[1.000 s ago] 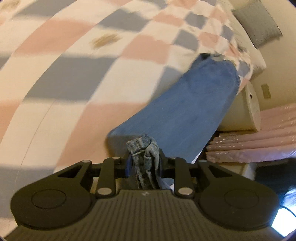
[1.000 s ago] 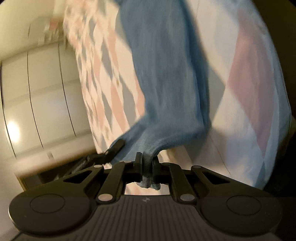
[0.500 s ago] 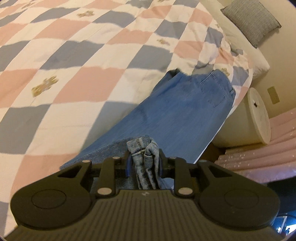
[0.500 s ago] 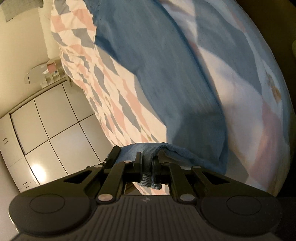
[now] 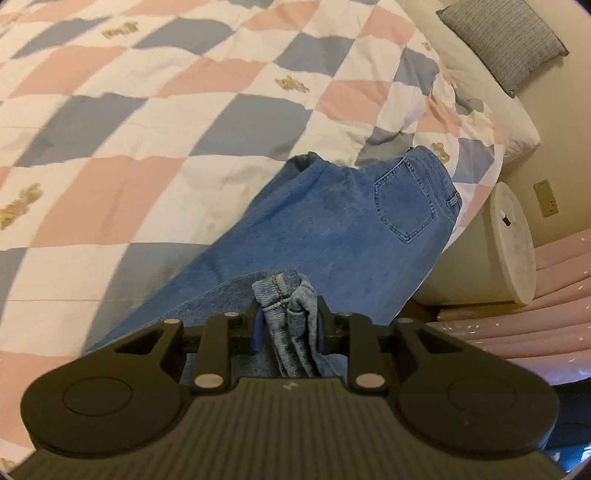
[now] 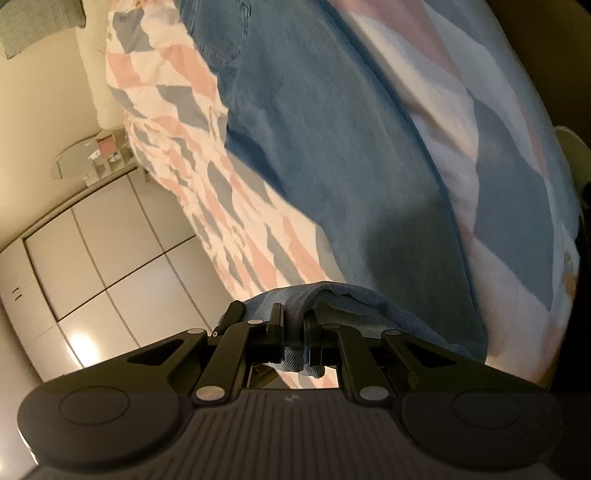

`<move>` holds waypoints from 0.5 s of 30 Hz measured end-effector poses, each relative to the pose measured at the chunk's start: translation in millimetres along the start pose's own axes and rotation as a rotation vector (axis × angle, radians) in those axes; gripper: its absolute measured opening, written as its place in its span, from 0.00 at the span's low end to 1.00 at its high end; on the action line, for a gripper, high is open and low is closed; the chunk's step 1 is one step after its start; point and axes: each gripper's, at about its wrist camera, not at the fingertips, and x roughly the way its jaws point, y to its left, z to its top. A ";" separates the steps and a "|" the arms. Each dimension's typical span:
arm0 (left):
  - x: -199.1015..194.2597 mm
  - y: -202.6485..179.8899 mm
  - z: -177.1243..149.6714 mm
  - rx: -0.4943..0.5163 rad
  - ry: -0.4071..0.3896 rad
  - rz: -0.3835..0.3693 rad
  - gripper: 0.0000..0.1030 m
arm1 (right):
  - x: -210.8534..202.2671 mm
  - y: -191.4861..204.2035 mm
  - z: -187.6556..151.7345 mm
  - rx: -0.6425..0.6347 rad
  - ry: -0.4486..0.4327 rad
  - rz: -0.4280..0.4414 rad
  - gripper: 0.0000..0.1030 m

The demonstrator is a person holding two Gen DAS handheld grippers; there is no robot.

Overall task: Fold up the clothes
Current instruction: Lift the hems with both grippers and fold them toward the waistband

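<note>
Left gripper [image 5: 287, 325] clamped on jeans [image 5: 332, 236] hem; right gripper [image 6: 293, 334] likewise. Waistband toward 1 o'clock on quilt [image 5: 147, 110].

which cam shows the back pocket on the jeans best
The left wrist view. The back pocket on the jeans is sharp there, its stitched outline fully visible. In the right wrist view the pocket sits at the top edge, cut off and blurred.

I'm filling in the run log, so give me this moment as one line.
phase: fold underway | left gripper: shut on jeans | right gripper: shut on jeans | jeans on quilt
</note>
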 end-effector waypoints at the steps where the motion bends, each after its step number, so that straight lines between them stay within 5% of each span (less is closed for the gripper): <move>1: 6.5 -1.4 4.0 -0.002 0.008 -0.006 0.21 | -0.2 2.4 5.4 0.005 -0.007 -0.009 0.09; 15: 68.1 -42.8 46.9 0.042 0.091 0.010 0.21 | 8.4 23.0 62.4 0.068 -0.080 -0.043 0.09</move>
